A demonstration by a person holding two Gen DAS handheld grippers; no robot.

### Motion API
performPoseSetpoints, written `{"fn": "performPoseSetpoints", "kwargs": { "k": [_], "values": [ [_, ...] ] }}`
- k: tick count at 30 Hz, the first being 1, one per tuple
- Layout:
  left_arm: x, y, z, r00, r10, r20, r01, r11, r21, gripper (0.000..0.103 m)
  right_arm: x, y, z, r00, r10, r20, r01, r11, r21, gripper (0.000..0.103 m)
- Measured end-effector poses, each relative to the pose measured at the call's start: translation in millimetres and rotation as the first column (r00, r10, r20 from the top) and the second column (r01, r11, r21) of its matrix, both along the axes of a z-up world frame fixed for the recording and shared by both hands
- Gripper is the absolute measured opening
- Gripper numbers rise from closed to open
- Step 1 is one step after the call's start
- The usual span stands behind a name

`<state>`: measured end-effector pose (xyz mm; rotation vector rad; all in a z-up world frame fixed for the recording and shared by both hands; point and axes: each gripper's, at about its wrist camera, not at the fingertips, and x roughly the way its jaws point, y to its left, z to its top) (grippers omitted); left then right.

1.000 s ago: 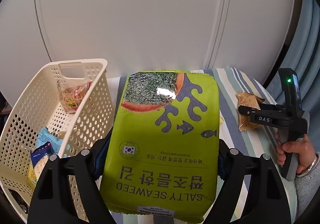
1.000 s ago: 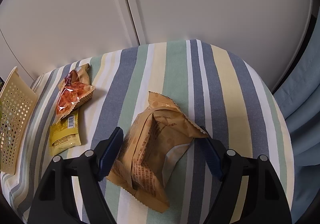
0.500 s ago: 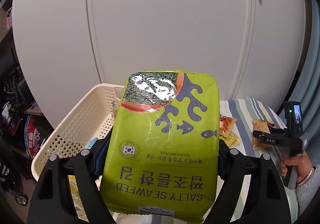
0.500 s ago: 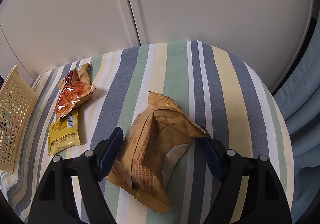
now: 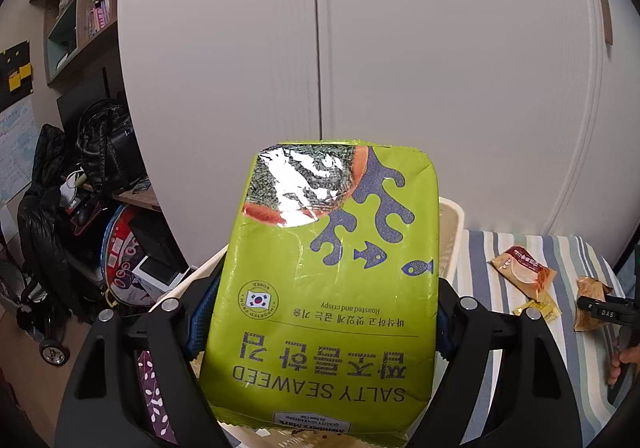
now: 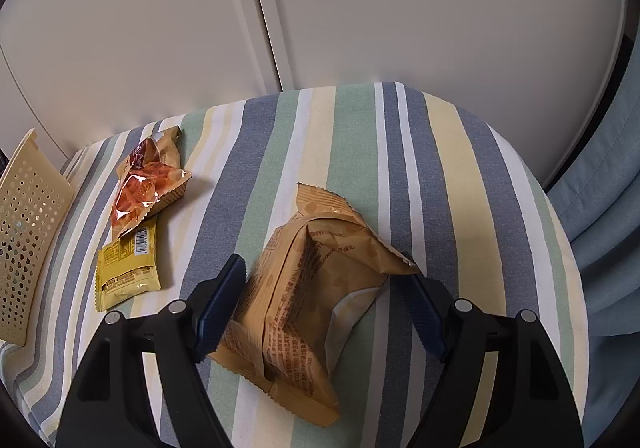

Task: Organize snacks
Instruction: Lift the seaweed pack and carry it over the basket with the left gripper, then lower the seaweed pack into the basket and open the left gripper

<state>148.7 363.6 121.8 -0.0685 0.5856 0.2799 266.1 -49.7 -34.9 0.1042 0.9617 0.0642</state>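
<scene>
My left gripper (image 5: 320,324) is shut on a large green salty seaweed packet (image 5: 340,240), held up in the air over the cream perforated basket (image 5: 452,216), most of which the packet hides. On the striped tablecloth lies a crumpled tan snack packet (image 6: 316,296). My right gripper (image 6: 320,292) is open, its blue pads (image 6: 220,300) standing on either side of that packet. An orange-red snack packet (image 6: 148,184) and a yellow packet (image 6: 124,268) lie to the left, beside the basket's wall (image 6: 28,240).
White cupboard doors (image 5: 320,48) stand behind the table. Left of the basket are a dark bag (image 5: 104,144), shelves and floor clutter. A blue curtain (image 6: 600,208) hangs past the table's right edge. A hand (image 5: 624,360) holds the right gripper.
My left gripper has risen and swung left with the seaweed packet, from beside the basket to above it. The right gripper and tan packet have stayed put.
</scene>
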Motion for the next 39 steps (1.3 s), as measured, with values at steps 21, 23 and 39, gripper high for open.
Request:
{"fn": "performPoseSetpoints", "kwargs": {
  "k": [21,23,39],
  "values": [
    [1.9,36.0,-32.0,0.999,0.051,-0.021,-0.052,0.994,-0.093,0.085,1.9,1.9,0.3,1.0,-0.006,0.005,0.007,1.0,-0.016,0.077],
    [5.3,39.7,-35.8,0.999,0.031,-0.028,-0.034,0.993,-0.11,0.098,2.0,2.5,0.0,1.0,-0.007,0.006,0.007,1.0,-0.017,0.077],
    [-1.4,34.4,-38.0,0.997,0.072,-0.013,-0.073,0.996,-0.056,0.101,-0.4,-6.6,2.1,0.998,-0.056,0.032,0.056,0.998,-0.006,0.077]
  ]
}}
